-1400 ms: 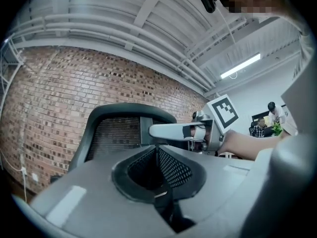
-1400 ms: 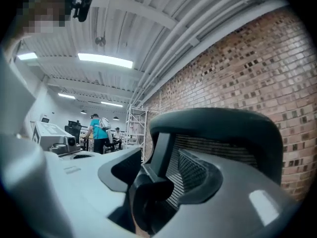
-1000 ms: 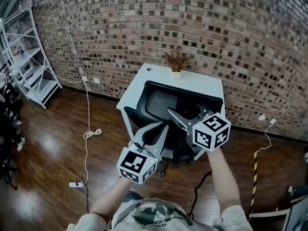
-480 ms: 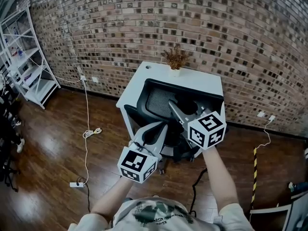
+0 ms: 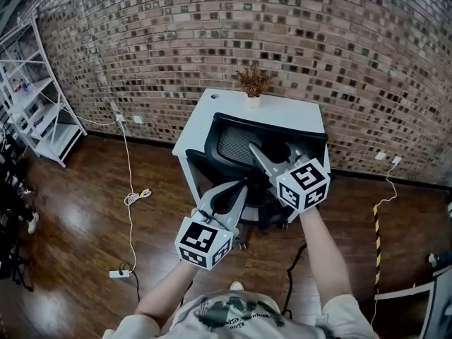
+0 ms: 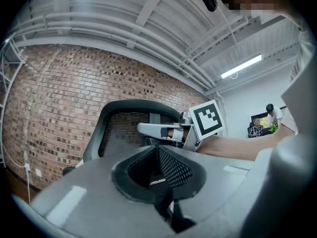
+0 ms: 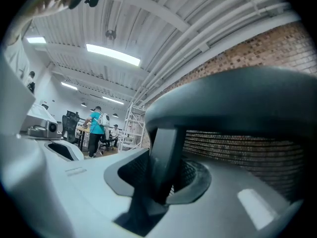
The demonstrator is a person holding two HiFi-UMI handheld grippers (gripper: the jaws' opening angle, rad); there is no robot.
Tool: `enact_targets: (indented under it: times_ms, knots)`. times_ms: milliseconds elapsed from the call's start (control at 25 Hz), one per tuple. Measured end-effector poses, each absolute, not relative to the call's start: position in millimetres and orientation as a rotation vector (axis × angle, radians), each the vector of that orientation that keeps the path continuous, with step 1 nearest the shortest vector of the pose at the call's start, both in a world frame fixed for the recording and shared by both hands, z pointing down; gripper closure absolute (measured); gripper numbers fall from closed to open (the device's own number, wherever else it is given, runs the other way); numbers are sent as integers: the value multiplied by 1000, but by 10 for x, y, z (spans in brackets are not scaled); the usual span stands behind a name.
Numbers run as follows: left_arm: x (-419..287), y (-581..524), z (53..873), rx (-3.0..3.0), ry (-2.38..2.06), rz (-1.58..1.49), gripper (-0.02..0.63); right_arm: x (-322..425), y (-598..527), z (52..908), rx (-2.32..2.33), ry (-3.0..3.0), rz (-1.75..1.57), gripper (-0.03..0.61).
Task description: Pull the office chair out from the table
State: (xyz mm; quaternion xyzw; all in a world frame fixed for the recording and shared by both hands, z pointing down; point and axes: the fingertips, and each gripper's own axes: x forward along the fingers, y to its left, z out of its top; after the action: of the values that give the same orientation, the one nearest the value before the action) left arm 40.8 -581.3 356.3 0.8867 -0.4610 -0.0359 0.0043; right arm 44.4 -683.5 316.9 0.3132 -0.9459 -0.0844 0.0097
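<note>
The office chair (image 5: 236, 145) sits tucked under the white table (image 5: 286, 115) against the far brick wall (image 5: 212, 34), with its black mesh back facing near. The right gripper (image 5: 274, 151) reaches level to the backrest. Its jaws have just been closing and now clamp the upright central bar there. The left gripper (image 5: 244, 185) hovers near the chair's near left side, its jaws together with nothing between them. A potted dried plant (image 5: 254, 85) stands at the table's far edge.

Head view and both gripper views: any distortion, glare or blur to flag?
Head view: sharp, brick wall bows from the wide lens, glare on the wood floor. Left gripper view: dark round vignette, strip light blown out. Right gripper view: chair back close up and blurred.
</note>
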Motion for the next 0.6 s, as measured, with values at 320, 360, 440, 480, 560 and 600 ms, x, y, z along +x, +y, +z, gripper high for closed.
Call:
enact_targets:
  times_ms: [320,360,440,480,560,600]
  knots:
    - [360,-5538,3514,2796,-1399,-140,598,473,-6713,3207,1003,-2953,-307,460]
    - [356,-5516,3499,2798,-1393,-145,598,466,-6689,3208,1003,-2954,-310,460]
    - [371,-5467,3469,2805,-1377,-150,598,468,-6630,3204,1006,-2955,-311,462]
    - [386,-5444,3459,2808,-1368,-151,598,474,-6596,3200,1006,-2955,-312,462]
    - [420,-5406,3456,2816,-1346,-150,598,490,-6523,3200,1008,-2955,-316,463]
    - [431,-5390,3461,2820,-1335,-149,598,497,-6490,3205,1007,-2955,-319,466]
